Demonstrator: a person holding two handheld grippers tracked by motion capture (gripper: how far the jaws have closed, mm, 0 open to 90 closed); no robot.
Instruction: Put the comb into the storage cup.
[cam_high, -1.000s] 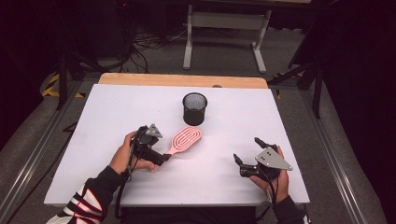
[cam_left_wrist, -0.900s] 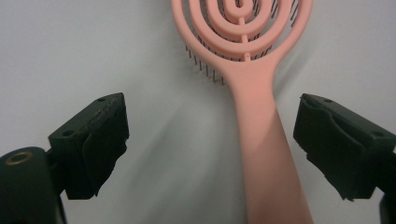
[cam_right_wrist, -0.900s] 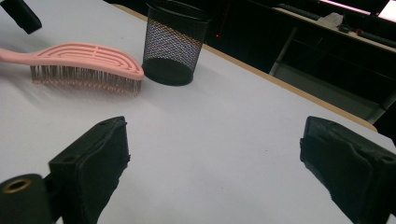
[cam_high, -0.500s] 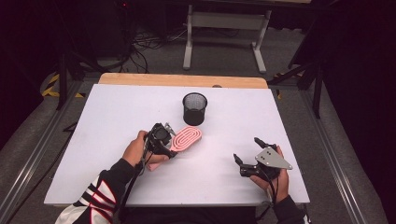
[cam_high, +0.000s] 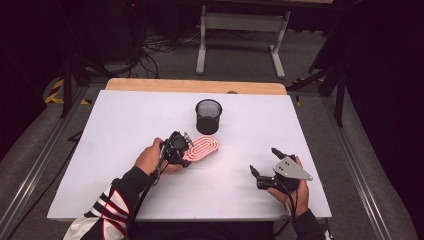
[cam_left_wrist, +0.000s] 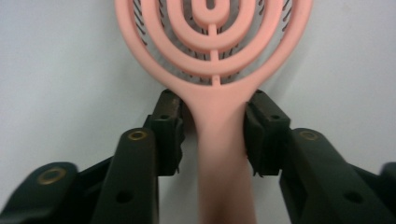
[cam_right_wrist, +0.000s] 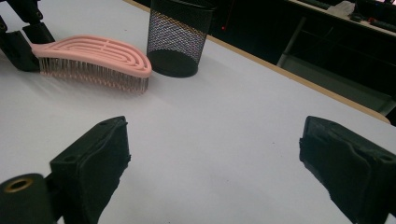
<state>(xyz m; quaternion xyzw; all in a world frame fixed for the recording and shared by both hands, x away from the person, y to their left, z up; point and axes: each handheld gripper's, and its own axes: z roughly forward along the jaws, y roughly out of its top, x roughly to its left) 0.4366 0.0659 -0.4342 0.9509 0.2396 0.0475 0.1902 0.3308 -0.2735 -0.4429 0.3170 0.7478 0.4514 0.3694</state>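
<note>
We judge the grasp step: our left claw (cam_left_wrist: 212, 135) grasps the pink brush (cam_high: 202, 148) by its handle on the tabletop (cam_high: 125, 120), near the mesh cup (cam_high: 208, 115). The right claw (cam_right_wrist: 212, 172) rests released. Next calls for lifting.

The hairbrush (cam_left_wrist: 212, 56) is showing as smooth, slightly glossy pink plastic, with thin bristles under its slotted head. Between the fingers (cam_left_wrist: 166, 130) of the left gripper (cam_left_wrist: 212, 133), its handle is presenting the same smooth finish. The fingers are appearing as matt black plastic with brass-coloured inserts. The right gripper (cam_right_wrist: 215, 172) is carrying rough, matt black pads (cam_right_wrist: 105, 149). Beyond them, the cup (cam_right_wrist: 176, 39) is reading as black metal mesh. The table (cam_right_wrist: 233, 121) is looking smooth, matt white, edged in pale wood.
</note>
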